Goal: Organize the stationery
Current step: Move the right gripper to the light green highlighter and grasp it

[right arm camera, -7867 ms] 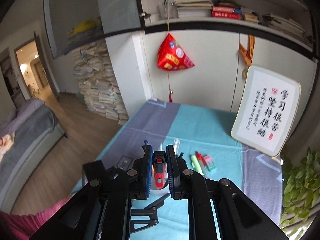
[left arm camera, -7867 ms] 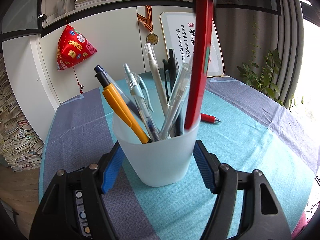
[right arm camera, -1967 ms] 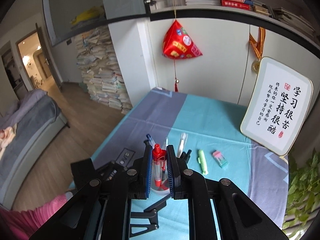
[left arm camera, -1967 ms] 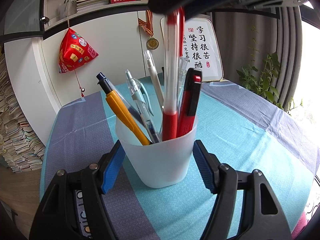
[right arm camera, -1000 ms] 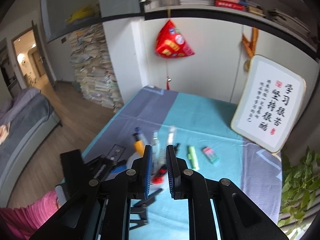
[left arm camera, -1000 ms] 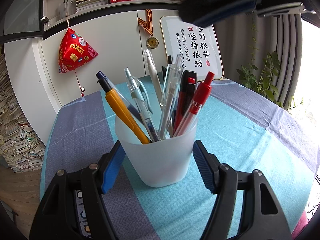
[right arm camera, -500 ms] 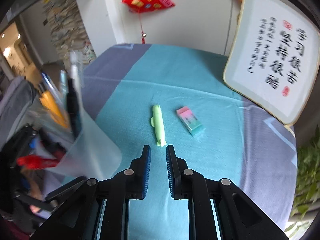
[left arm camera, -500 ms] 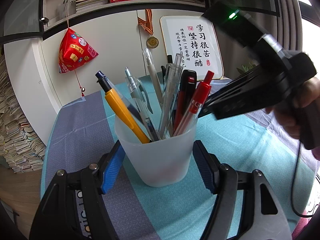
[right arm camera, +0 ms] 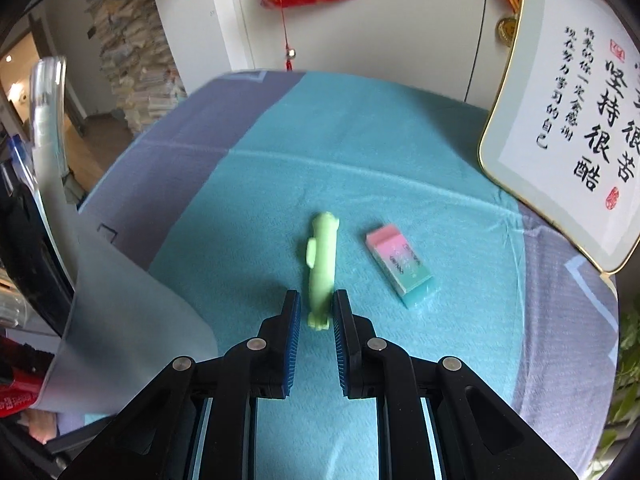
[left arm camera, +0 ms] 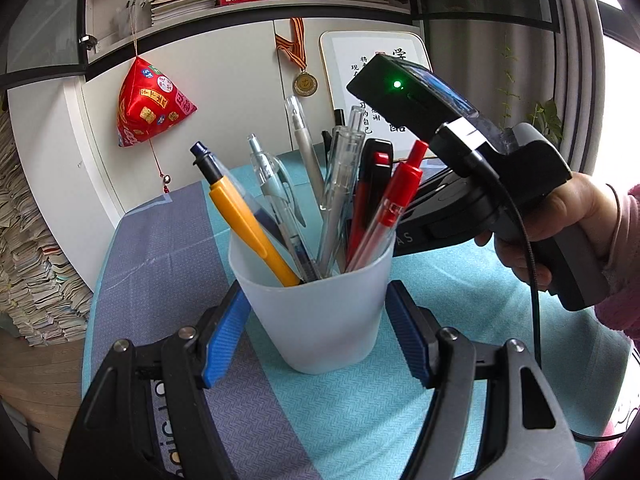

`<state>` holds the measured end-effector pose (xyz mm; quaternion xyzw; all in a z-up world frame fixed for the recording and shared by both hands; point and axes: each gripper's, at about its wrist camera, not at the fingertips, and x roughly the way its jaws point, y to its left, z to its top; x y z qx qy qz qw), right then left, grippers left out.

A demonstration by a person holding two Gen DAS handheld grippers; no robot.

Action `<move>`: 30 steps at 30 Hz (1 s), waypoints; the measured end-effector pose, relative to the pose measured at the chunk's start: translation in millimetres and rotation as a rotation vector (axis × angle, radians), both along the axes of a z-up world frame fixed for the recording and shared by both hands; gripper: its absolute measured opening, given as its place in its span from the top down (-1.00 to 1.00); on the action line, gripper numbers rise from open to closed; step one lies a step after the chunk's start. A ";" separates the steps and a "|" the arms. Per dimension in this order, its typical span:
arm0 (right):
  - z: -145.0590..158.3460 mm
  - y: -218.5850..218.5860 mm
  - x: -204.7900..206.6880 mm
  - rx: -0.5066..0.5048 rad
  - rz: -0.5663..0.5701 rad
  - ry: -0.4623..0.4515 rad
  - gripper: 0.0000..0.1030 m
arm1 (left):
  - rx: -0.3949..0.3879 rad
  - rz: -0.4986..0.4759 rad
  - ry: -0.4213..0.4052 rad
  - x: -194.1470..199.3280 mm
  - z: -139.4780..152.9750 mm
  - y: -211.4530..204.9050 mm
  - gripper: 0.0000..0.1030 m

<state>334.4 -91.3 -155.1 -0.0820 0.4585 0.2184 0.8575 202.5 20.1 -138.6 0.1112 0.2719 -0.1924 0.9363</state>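
Observation:
A frosted white cup [left arm camera: 320,312] full of pens stands on the blue tablecloth, and my left gripper [left arm camera: 316,292] is shut on it, one blue pad against each side. The red pens [left arm camera: 396,200] lean at the cup's right. A pale green pen [right arm camera: 322,256] lies on the cloth beyond the cup. My right gripper [right arm camera: 316,296] hangs low over its near end, jaws shut to a narrow slit through which the green tip shows. I cannot tell whether the pads touch it. In the left wrist view a hand [left arm camera: 560,216] holds the right gripper's body [left arm camera: 460,152] behind the cup.
A pink and teal eraser [right arm camera: 400,264] lies just right of the green pen. A framed calligraphy board [right arm camera: 568,120] leans at the table's back right. The cup wall [right arm camera: 120,300] is close on the right gripper's left. A red ornament [left arm camera: 148,108] hangs on the cabinet.
My right gripper, empty after leaving the red pen in the cup, came down from above the cup to the green pen on the cloth. The left gripper and cup stayed still.

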 end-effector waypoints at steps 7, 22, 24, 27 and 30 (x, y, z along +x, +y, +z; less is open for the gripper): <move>7.6 -14.8 -22.1 0.011 -0.022 0.005 0.76 | 0.000 0.000 0.001 0.1 0.0 -0.2 -0.33; 43.7 -83.4 -144.0 0.040 -0.127 -0.059 0.76 | 0.004 0.000 0.003 -2.1 -1.7 0.8 -0.34; 53.0 -87.9 -148.9 0.042 -0.143 -0.070 0.76 | 0.004 0.000 0.004 -1.9 -1.7 0.6 -0.34; 64.7 -88.3 -153.6 0.050 -0.151 -0.093 0.76 | 0.004 0.000 0.004 -1.8 -1.6 0.7 -0.34; 68.7 -86.3 -156.5 0.051 -0.150 -0.098 0.76 | 0.004 0.000 0.005 -1.6 -1.6 0.5 -0.34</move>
